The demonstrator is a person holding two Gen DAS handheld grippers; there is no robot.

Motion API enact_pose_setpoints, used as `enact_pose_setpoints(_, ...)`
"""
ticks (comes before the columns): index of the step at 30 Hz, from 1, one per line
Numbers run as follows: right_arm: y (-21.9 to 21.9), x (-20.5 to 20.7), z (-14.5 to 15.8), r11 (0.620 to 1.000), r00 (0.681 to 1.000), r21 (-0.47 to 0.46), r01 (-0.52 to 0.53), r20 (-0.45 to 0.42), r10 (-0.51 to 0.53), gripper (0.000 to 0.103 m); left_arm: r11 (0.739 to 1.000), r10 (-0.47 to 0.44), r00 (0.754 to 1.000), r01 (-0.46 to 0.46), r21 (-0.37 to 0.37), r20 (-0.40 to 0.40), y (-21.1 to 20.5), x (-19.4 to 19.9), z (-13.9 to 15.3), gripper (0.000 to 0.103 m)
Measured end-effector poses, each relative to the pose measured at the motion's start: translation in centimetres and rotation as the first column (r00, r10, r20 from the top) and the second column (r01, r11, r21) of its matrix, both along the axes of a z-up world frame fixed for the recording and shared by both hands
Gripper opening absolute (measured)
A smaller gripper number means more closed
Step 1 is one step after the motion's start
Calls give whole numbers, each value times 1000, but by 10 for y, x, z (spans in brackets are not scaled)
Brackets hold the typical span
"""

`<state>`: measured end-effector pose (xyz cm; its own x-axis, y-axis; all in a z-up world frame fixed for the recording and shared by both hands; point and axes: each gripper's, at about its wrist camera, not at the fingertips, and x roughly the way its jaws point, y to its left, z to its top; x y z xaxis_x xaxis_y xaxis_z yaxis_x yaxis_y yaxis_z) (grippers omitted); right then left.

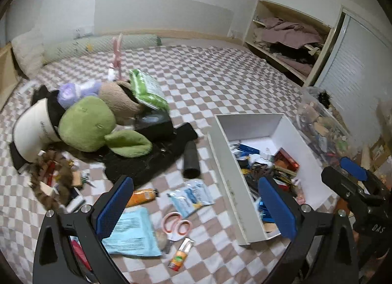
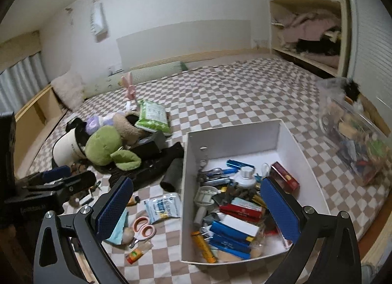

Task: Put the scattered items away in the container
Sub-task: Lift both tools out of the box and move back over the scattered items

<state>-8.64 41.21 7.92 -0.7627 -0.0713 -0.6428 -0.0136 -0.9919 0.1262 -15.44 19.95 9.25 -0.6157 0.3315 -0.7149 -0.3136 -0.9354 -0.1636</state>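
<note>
Both tools, the left tool (image 1: 193, 206) and right tool (image 2: 196, 206), hang wide open and empty above the bed (image 1: 220, 73), likely between pickups, with scissors (image 1: 175, 226) loose beside the half-filled white box (image 2: 235, 134).

Bedroom, checkered bed (image 1: 220, 75), clothes shelves (image 1: 289, 38)

the left black two-finger gripper with blue pads (image 1: 196, 208) hangs spread wide and empty, and the right black two-finger gripper with blue pads (image 2: 196, 210), seen in the left view at three o'clock, gapes equally wide and empty.
</note>
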Motion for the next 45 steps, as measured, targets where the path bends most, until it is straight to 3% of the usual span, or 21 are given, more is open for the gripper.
enact_pose_setpoints(6,-27,-6,-4,997,997,-3,-73,12,73,103,996,21,998,-26,-83,-66,-16,9,3,103)
enact_pose_setpoints(14,-56,-14,-2,997,997,8,-78,11,78,103,989,99,992,-106,-100,-75,-60,12,2,103)
enact_pose_setpoints(33,-131,-23,-7,983,983,16,-181,45,180,103,964,247,968,-249,-94,-36,-147,26,-11,103)
enact_pose_setpoints(40,-144,-26,-21,974,975,-74,-213,51,217,103,955,268,963,-268,-124,-20,-171,30,-22,103)
enact_pose_setpoints(45,-154,-28,-33,971,970,-74,-225,80,231,103,954,265,964,-261,-151,11,-187,34,-36,103)
